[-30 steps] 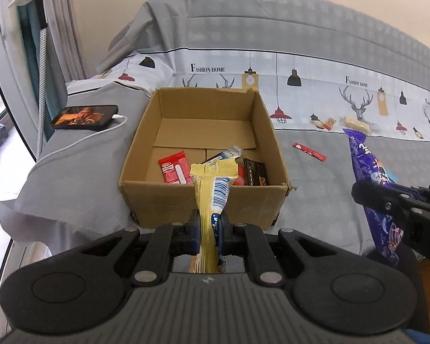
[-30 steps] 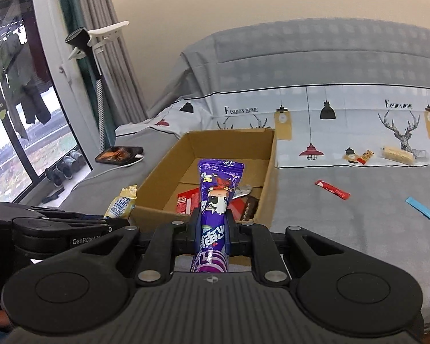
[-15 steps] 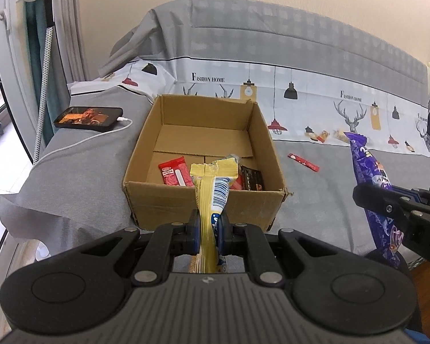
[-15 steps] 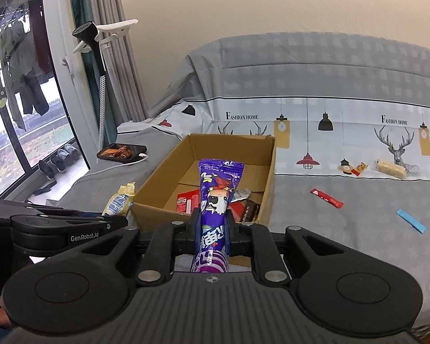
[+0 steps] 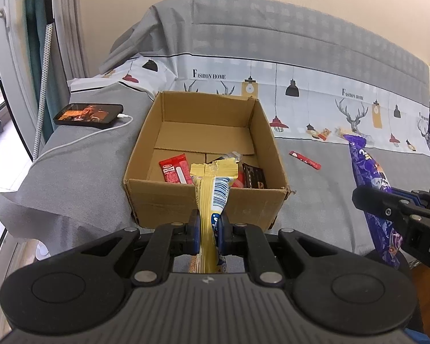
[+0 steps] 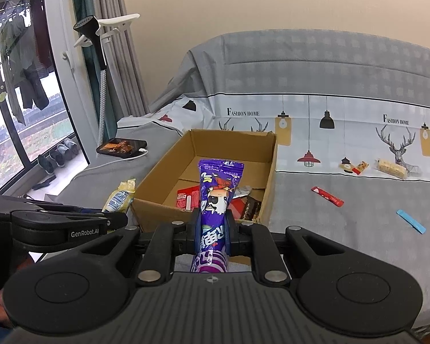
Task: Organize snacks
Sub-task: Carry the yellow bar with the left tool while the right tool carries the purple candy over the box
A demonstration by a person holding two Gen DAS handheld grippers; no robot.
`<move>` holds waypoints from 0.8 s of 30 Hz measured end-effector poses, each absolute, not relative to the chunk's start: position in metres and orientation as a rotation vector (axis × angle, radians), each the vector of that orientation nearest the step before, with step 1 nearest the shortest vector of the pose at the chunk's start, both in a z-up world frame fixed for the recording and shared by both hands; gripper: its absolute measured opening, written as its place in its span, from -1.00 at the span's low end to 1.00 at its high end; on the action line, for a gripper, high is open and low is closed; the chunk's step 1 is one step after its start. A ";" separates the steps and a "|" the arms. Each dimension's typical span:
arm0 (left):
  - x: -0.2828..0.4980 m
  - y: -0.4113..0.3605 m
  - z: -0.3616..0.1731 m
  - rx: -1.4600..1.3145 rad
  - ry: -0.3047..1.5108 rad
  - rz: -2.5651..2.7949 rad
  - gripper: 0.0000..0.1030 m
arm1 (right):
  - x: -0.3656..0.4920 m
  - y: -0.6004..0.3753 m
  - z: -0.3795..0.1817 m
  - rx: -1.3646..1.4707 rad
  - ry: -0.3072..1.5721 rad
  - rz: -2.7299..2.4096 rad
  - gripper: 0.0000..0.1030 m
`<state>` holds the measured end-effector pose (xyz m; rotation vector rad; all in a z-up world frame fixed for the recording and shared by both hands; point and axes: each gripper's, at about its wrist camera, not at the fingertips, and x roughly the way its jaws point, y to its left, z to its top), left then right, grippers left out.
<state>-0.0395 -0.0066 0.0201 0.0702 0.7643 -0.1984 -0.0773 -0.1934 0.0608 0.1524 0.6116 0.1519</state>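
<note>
An open cardboard box (image 5: 206,203) (image 6: 154,179) stands on the grey bed cover and holds a red packet (image 5: 173,169), a dark brown packet (image 5: 253,176) and other wrappers. My left gripper (image 5: 205,225) is shut on a yellow snack packet (image 5: 212,189) just in front of the box's near wall. My right gripper (image 6: 213,228) is shut on a purple snack packet (image 6: 218,192), held upright near the box's right front corner. Each gripper shows in the other's view, the purple snack packet (image 5: 369,172) at the right and the yellow snack packet (image 6: 119,196) at the left.
A red stick packet (image 5: 305,159) (image 6: 326,196), a blue strip (image 6: 410,220), a pale wafer bar (image 6: 391,168) and small wrapped sweets (image 6: 355,167) lie on the cover right of the box. A phone (image 5: 87,114) on a white cable lies to the left. A window and curtain stand beyond the bed's left edge.
Both views have shifted slightly, with the box a little lower in the frames. Both grippers still clamp their packets as before.
</note>
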 end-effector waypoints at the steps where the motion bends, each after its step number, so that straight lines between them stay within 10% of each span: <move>1: -0.039 -0.007 0.020 0.071 0.765 -0.199 -0.76 | -0.076 -0.193 0.060 0.152 0.614 0.152 -0.69; 24: 0.004 0.008 0.017 0.055 0.784 -0.206 -0.76 | -0.046 -0.186 0.048 0.150 0.662 0.121 -0.69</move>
